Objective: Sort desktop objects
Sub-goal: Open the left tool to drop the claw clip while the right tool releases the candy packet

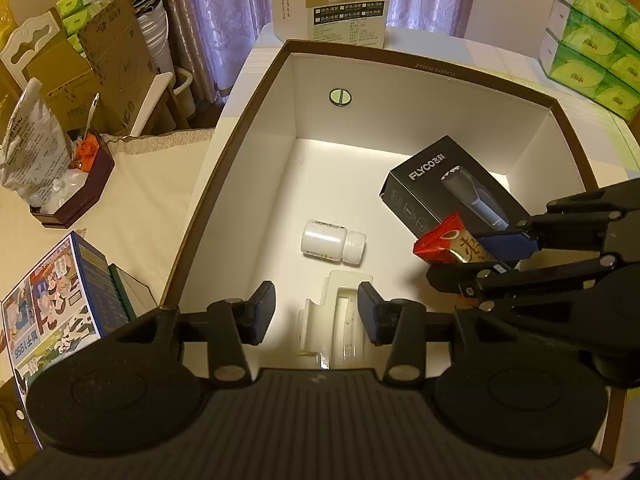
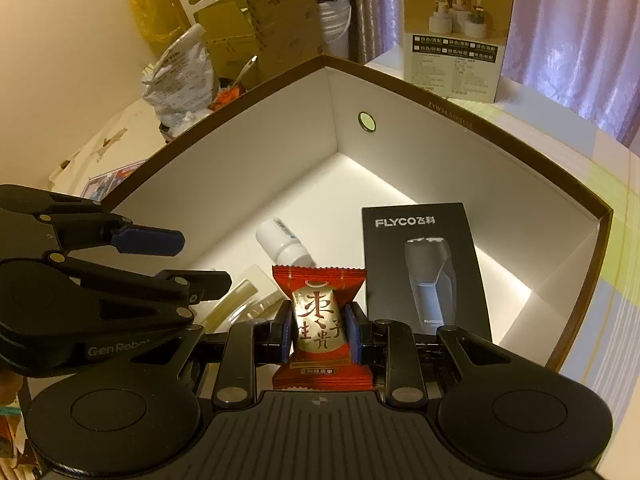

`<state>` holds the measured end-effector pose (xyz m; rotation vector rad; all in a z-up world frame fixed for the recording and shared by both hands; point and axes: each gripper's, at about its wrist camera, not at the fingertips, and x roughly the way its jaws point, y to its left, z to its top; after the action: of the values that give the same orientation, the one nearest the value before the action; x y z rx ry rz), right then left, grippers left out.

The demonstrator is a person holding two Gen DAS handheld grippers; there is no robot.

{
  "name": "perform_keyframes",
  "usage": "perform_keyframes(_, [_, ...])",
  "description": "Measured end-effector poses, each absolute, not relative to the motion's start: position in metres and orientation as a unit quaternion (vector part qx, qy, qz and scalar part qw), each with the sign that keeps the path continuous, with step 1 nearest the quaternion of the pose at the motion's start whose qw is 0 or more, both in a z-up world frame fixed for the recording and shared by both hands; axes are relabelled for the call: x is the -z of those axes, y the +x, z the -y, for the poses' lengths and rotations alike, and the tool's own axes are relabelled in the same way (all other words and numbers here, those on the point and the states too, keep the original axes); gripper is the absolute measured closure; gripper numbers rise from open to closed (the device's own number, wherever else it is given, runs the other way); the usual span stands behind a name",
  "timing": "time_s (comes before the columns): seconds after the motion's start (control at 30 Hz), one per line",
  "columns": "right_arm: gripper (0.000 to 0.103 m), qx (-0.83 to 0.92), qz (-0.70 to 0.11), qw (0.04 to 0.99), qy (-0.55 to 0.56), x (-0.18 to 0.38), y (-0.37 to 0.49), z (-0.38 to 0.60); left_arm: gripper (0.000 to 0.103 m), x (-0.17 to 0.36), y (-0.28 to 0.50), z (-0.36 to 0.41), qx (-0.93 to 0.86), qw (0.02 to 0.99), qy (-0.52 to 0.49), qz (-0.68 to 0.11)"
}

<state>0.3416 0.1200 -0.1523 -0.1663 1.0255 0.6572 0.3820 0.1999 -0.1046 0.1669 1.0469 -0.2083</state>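
from the left wrist view, the left gripper (image 1: 316, 312) hangs with its jaws wide apart over the near end of the storage box (image 1: 256, 92), above a clear plastic tray (image 1: 336, 320); a white bottle (image 1: 332, 242) lies just beyond. from the right wrist view, the right gripper (image 2: 318, 334) pinches a red snack packet (image 2: 320, 320) over the box's near side, beside the black shaver box (image 2: 424, 268).

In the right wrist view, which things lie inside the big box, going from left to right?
Clear plastic tray → white pill bottle → red snack packet, held in the right hand-held gripper → black FLYCO shaver box.
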Motion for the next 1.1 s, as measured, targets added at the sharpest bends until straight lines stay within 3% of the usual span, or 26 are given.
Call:
perform_keyframes(0.23, [0.075,-0.323,-0.472,0.817,-0.072,0.151,0.34,-0.117,0.06,0.1,0.38,-0.202,0.094,0.858,0.076,-0.498])
perform_keyframes(0.3, [0.064,-0.324,-0.47,0.818,-0.071,0.15,0.339,-0.115,0.06,0.098,0.379,-0.202,0.092,0.859,0.077,-0.497])
perform_keyframes(0.4, [0.051,-0.328,-0.46,0.822,-0.074,0.146,0.336,-0.111,0.047,0.094,0.376,-0.205,0.083,0.863,0.079,-0.493])
perform_keyframes(0.63, [0.031,-0.336,-0.435,0.831,-0.087,0.13,0.324,-0.101,0.033,0.08,0.363,-0.21,0.087,0.871,0.068,-0.48])
perform_keyframes(0.7, [0.018,-0.335,-0.425,0.836,-0.089,0.124,0.318,-0.096,0.029,0.076,0.358,-0.211,0.086,0.872,0.065,-0.477])
perform_keyframes(0.8, [0.006,-0.345,-0.411,0.84,-0.083,0.112,0.308,-0.091,0.018,0.068,0.347,-0.213,0.081,0.877,0.062,-0.47])
perform_keyframes(0.87, [0.002,-0.347,-0.406,0.842,-0.083,0.106,0.301,-0.088,0.016,0.061,0.34,-0.213,0.082,0.88,0.061,-0.463])
perform_keyframes(1.1, [0.002,-0.351,-0.397,0.845,-0.08,0.091,0.276,-0.081,0.011,0.04,0.315,-0.209,0.075,0.891,0.069,-0.442])
